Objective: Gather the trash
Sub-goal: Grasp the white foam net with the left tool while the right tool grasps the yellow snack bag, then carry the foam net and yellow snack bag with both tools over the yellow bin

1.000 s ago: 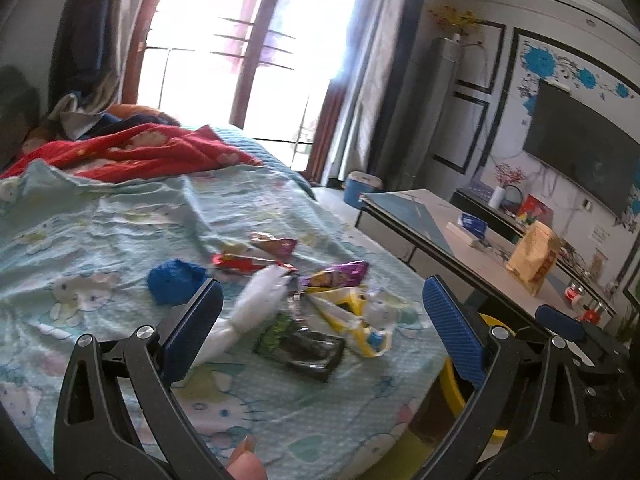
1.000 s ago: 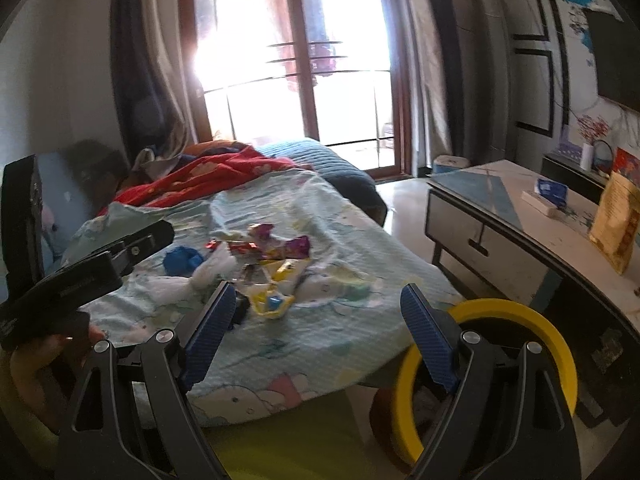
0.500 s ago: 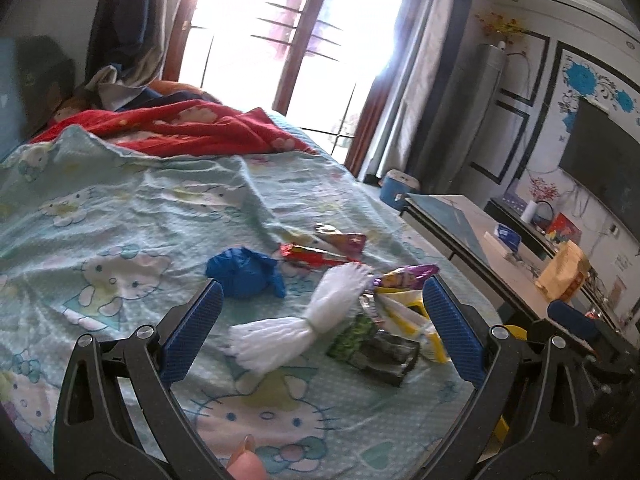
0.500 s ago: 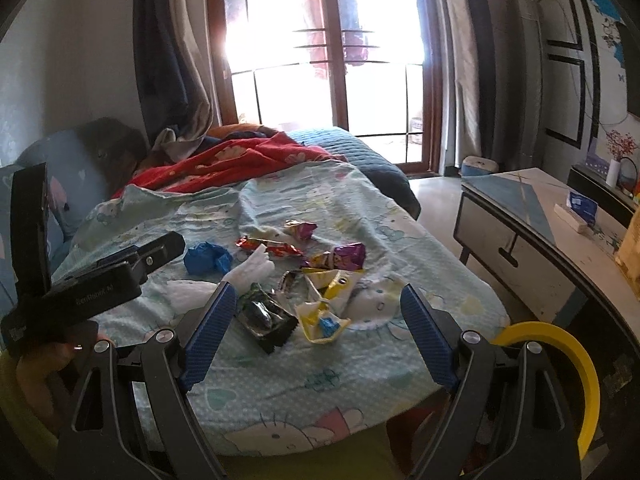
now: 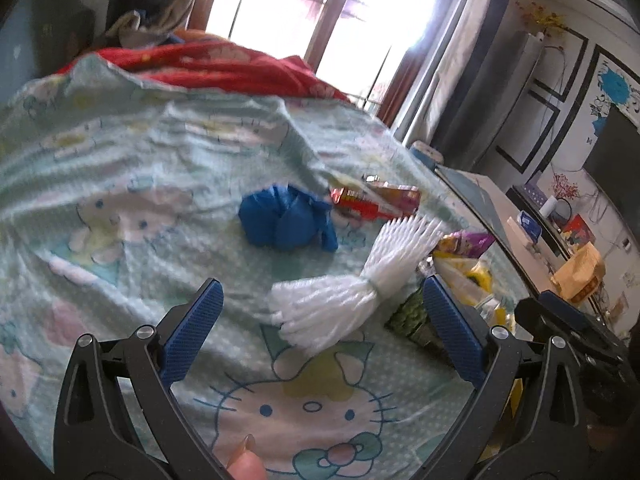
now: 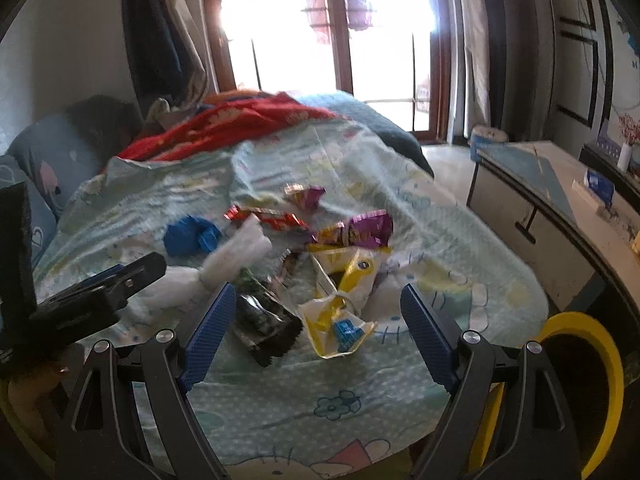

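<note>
Trash lies on the light blue cartoon bedsheet (image 5: 120, 184). A white fringed bundle (image 5: 352, 280) lies between the fingers of my open left gripper (image 5: 320, 328), a little ahead. A crumpled blue wad (image 5: 284, 220) and a red wrapper (image 5: 372, 200) lie beyond it. My open right gripper (image 6: 316, 328) hovers over a black-green wrapper (image 6: 264, 320) and a yellow-white wrapper (image 6: 340, 300). A purple wrapper (image 6: 364, 228), the red wrapper (image 6: 268, 216) and the blue wad (image 6: 192, 236) lie farther off. Both grippers are empty.
A red blanket (image 6: 240, 120) is bunched at the head of the bed. A low white table (image 6: 552, 204) stands to the right. A yellow-rimmed bin (image 6: 580, 380) sits by the bed's corner at lower right. The left gripper shows in the right wrist view (image 6: 100, 296).
Both grippers have moved forward and lower over the bed. The trash pile looks larger and nearer, and the white bundle now lies between the left fingers.
</note>
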`<state>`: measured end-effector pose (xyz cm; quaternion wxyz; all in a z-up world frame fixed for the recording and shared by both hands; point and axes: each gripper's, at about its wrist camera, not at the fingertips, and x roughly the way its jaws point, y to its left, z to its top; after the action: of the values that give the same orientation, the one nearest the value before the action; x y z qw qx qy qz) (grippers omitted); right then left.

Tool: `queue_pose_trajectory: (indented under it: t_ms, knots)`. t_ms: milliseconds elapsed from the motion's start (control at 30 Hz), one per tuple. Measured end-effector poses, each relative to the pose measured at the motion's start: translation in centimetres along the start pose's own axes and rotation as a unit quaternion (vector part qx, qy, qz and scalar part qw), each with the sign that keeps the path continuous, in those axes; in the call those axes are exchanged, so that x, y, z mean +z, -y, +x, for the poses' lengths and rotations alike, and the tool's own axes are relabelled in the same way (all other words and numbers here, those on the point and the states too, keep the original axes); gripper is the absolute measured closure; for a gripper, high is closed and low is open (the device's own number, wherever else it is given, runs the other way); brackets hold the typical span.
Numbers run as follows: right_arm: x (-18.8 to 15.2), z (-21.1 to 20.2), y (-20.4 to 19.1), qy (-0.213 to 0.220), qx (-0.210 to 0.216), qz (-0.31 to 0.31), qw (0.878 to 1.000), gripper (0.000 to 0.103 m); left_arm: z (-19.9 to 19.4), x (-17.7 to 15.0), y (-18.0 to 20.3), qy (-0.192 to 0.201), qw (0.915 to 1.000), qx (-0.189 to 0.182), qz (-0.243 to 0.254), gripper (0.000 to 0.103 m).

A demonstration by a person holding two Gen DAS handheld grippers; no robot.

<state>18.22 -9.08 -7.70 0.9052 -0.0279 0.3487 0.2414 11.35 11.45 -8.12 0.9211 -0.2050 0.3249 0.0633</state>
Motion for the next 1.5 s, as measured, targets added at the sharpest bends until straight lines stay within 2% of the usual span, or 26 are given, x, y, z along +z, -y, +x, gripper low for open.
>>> queue_pose_trajectory:
  t_ms: [133, 300, 400, 467, 600, 633, 800, 1233, 1500]
  knots:
    - [-0.1, 1.5, 1.0, -0.015, 0.003, 0.016, 1.0, 0.026, 0.9, -0.6, -0.5, -0.013, 0.9999, -0.002, -0.011, 0.02]
    - [-0.3, 3.2, 2.0, -0.038, 0.018, 0.043, 0.998, 0.04, 1.3, -0.8, -0.9, -0.021, 0.9996, -0.004, -0.019, 0.035]
    - [-0.7, 3.9, 2.5, -0.053, 0.032, 0.061, 0.996, 0.051, 1.4, -0.9, -0.8, -0.022, 0.9996, -0.007, -0.017, 0.047]
    - [-1.1, 4.2, 2.6, -0.061, 0.038, 0.065, 0.995, 0.058, 1.5, -0.9, -0.7, -0.022, 0.9996, -0.009, -0.014, 0.059]
    - [-1.8, 4.3, 3.0, -0.064, 0.047, 0.076, 0.994, 0.063, 1.6, -1.0, -0.3, -0.025, 0.9996, -0.011, -0.006, 0.078]
    - [-1.9, 4.2, 2.9, -0.064, 0.047, 0.073, 0.994, 0.064, 1.6, -1.0, -0.2, -0.026, 0.9996, -0.012, -0.004, 0.086]
    - [-2.4, 3.4, 3.2, -0.059, 0.044, 0.075, 0.994, 0.07, 1.4, -1.0, 0.1, -0.023, 0.9996, -0.019, 0.004, 0.092]
    - [-3.6, 0.9, 2.9, -0.045, 0.031, 0.056, 0.997, 0.072, -0.9, 0.2, 1.1, 0.021, 0.9992, -0.026, 0.02, 0.093]
    - [-3.3, -1.3, 2.6, -0.026, 0.034, 0.043, 0.998, 0.072, -2.4, 0.7, 2.7, 0.04, 0.9974, -0.047, 0.036, 0.093]
